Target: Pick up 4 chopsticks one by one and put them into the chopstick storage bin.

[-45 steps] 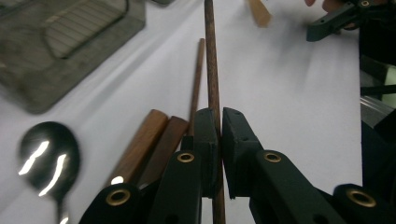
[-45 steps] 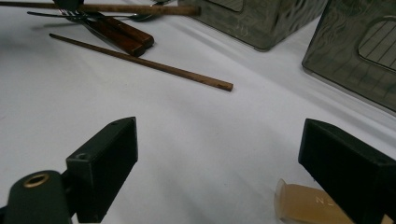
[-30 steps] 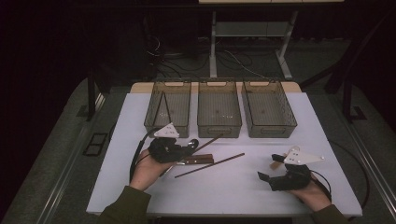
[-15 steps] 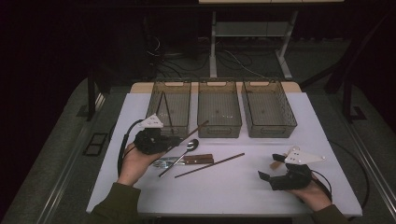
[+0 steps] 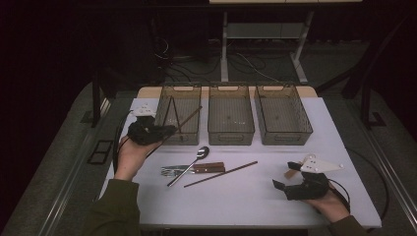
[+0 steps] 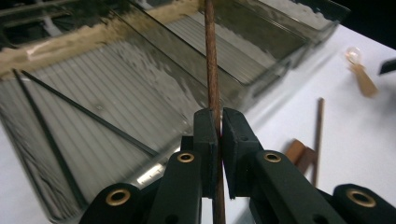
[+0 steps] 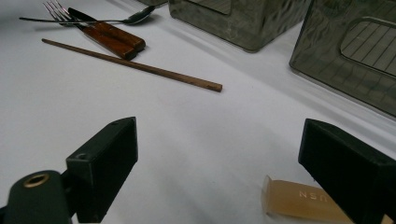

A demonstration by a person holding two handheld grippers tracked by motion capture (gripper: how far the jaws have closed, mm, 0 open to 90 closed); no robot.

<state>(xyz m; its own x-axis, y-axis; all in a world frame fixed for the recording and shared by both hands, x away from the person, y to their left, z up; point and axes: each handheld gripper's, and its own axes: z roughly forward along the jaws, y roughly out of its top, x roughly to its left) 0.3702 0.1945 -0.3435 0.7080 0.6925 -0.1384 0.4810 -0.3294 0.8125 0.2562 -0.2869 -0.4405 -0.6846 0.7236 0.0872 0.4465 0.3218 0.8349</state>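
A: Which step is this?

B: Sorting cutlery into bins, I judge; the left gripper [image 5: 164,131] is clamped on a brown chopstick [image 5: 189,117], jaws pressed together with the stick rising straight out from between them; ahead of the claw and below the stick's far end lies the leftmost bin [image 5: 180,129], its floor showing two thin dark sticks [image 6: 88,114] off to the claw's left.

A: And the right gripper [image 5: 287,178]?

B: Jaws wide apart, holding nothing, resting low on the white table [image 5: 255,201]; just under its right jaw sits a pale tan handle [image 7: 299,200], though what it belongs to I cannot tell; farther ahead of it lie a second chopstick [image 7: 133,64], a wooden-handled fork [image 7: 93,30] and a spoon [image 7: 88,19].

A: What does the next move call for?

B: Probably carrying the held chopstick a little farther forward over the bin wall, levelling it so it clears the rim, then spreading the jaws; the tilt matters, since one end could catch on the wall.
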